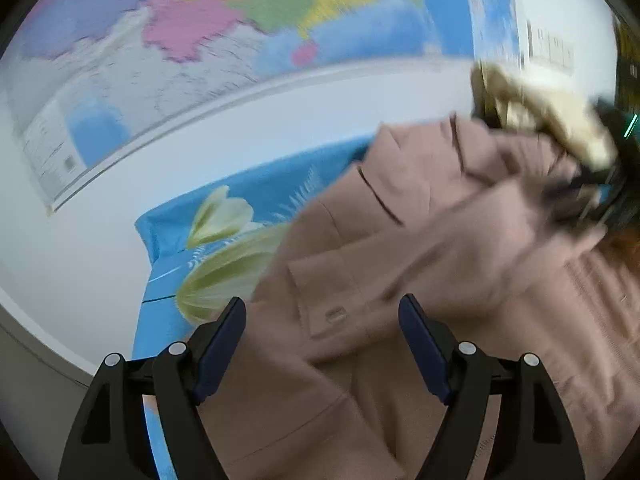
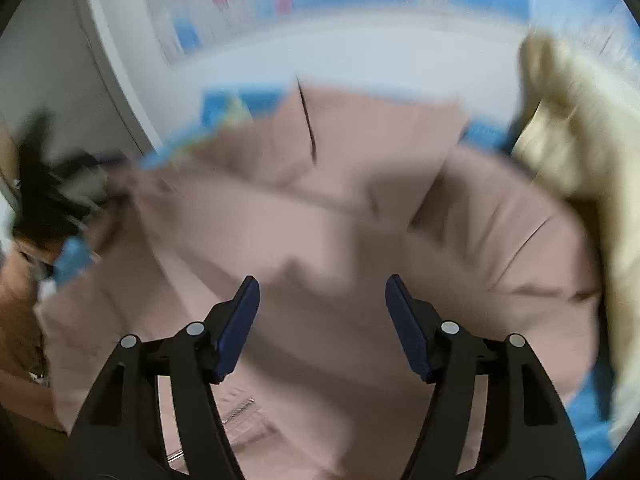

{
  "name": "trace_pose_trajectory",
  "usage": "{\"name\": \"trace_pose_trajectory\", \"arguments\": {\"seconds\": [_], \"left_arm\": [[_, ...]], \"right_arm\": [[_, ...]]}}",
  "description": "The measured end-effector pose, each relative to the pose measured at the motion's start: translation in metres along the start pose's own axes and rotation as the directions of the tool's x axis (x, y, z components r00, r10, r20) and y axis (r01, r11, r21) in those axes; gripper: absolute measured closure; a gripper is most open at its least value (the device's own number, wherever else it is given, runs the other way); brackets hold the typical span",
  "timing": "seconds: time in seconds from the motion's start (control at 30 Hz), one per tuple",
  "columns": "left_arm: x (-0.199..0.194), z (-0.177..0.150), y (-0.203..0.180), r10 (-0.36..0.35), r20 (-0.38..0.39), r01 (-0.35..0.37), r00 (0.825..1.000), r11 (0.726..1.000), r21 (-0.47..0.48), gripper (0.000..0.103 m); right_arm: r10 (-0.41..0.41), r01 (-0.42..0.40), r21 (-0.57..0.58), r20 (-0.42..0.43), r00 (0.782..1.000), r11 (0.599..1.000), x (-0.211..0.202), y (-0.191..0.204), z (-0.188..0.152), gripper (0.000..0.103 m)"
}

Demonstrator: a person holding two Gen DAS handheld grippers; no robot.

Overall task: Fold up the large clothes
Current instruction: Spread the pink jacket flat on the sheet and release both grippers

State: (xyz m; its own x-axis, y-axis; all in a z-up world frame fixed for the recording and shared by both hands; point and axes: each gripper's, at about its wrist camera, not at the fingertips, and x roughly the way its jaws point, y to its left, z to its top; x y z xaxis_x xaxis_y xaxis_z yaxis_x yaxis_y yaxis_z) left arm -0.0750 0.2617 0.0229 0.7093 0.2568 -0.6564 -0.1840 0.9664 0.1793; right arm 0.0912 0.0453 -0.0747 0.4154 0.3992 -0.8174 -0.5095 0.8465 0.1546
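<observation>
A: On the blue flowered sheet (image 1: 168, 312), under the wall map (image 1: 200, 20), your pink coat (image 1: 380, 260) lies spread but rumpled, covering most of the sheet. Where the coat is concerned, the cream fleecy garment (image 2: 580, 160) sits at its far right edge, touching it.

B: And my tongs?

A: Your left gripper (image 1: 322, 316) hangs over the coat's near left part, close to the flapped pocket (image 1: 336, 312), jaws wide apart and holding nothing. Your right gripper (image 2: 322, 296) is over the coat's middle, likewise spread wide and empty.

B: What could go wrong?

A: Both views are smeared, so you seem to be moving fast. I judge you could pinch a loose ridge of the coat instead of a hem, and the fold would come out crooked. On the coat's right side, you might also catch the cream garment and drag it along.
</observation>
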Motion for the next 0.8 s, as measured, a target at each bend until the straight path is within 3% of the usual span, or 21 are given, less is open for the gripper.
{"name": "trace_pose_trajectory", "arguments": {"seconds": [0.1,0.2,0.27,0.37,0.43,0.57,0.6,0.63,0.67,0.73,0.8], "left_arm": [[-0.032,-0.007,0.021,-0.030,0.067,0.037,0.997,0.995,-0.096,0.025],[-0.059,-0.019,0.041,-0.004,0.098,0.022,0.995,0.984,-0.179,0.024],[-0.064,-0.025,0.050,0.012,0.100,0.009,0.995,0.978,-0.210,0.024],[-0.065,-0.034,0.060,0.022,0.094,0.004,0.995,0.963,-0.270,0.024],[-0.068,-0.040,0.063,0.013,0.098,0.017,0.995,0.953,-0.303,0.024],[-0.075,-0.045,0.066,0.012,0.115,0.028,0.993,0.940,-0.339,0.024],[-0.078,-0.046,0.067,0.009,0.122,0.033,0.993,0.938,-0.345,0.024],[-0.082,-0.046,0.068,0.008,0.129,0.037,0.992,0.936,-0.349,0.024],[-0.084,-0.047,0.068,0.010,0.131,0.037,0.991,0.936,-0.349,0.024],[-0.092,-0.048,0.069,0.016,0.141,0.034,0.990,0.937,-0.349,0.024],[-0.098,-0.049,0.069,0.018,0.158,0.039,0.987,0.936,-0.350,0.024]], "right_arm": [[0.009,-0.009,-0.009,0.043,0.999,1.000,-0.010,0.012,-0.002,0.045],[0.129,-0.119,-0.088,0.129,0.983,0.989,-0.036,0.047,0.004,0.045],[0.258,-0.233,-0.181,0.133,0.957,0.956,-0.042,0.089,0.013,0.041],[0.398,-0.372,-0.244,0.069,0.915,0.896,-0.021,0.138,0.030,0.040],[0.426,-0.407,-0.268,0.015,0.905,0.873,0.006,0.170,0.045,0.040],[0.442,-0.445,-0.215,-0.063,0.895,0.870,0.058,0.202,0.070,0.041],[0.438,-0.446,-0.189,-0.081,0.895,0.875,0.068,0.202,0.073,0.044],[0.464,-0.478,-0.152,-0.116,0.878,0.865,0.077,0.201,0.077,0.062],[0.495,-0.511,-0.125,-0.141,0.857,0.850,0.082,0.201,0.081,0.094],[0.532,-0.541,-0.134,-0.097,0.841,0.830,0.063,0.198,0.092,0.099],[0.538,-0.532,-0.188,-0.022,0.843,0.826,0.028,0.197,0.108,0.099]]}}
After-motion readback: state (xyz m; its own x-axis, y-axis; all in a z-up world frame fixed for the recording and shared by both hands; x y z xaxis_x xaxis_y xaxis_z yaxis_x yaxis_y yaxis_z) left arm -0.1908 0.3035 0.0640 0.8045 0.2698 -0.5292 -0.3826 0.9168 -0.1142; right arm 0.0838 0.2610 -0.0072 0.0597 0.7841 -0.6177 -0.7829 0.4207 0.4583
